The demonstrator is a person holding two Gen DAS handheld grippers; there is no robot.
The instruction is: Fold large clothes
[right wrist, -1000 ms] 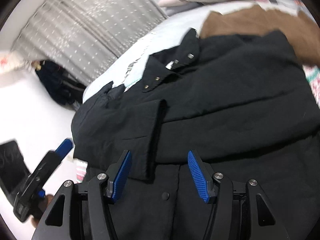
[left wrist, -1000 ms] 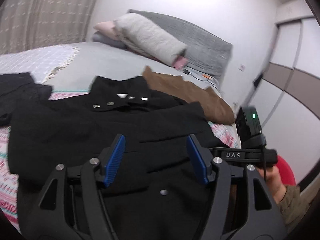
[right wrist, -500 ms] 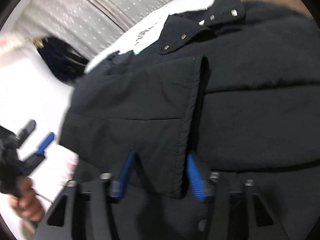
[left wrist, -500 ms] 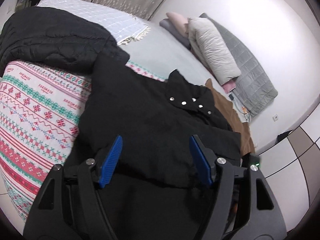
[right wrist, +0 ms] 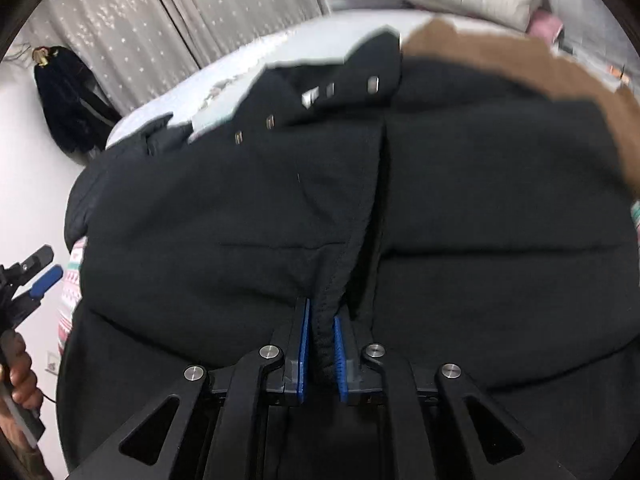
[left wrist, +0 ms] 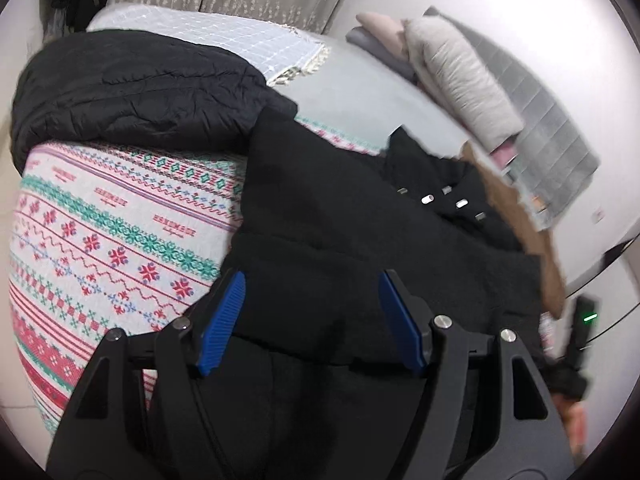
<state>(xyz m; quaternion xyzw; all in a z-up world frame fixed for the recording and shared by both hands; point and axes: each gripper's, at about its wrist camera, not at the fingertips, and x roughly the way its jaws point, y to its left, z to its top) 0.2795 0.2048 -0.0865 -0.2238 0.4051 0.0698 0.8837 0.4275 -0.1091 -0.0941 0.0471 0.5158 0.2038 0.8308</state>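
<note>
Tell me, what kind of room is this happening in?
Most likely a bedroom: the black jacket lies on a bed with stacked pillows against a headboard, and curtains behind.

Left gripper (left wrist: 312,320) with fingers (left wrist: 224,320) spread wide over black jacket (left wrist: 360,240) on patterned blanket (left wrist: 120,240).

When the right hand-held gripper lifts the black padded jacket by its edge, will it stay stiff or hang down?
The black padded jacket will probably droop: its edge already bunches softly inside the shut right hand-held gripper. Its puffy quilting suggests bulk more than weight.
</note>
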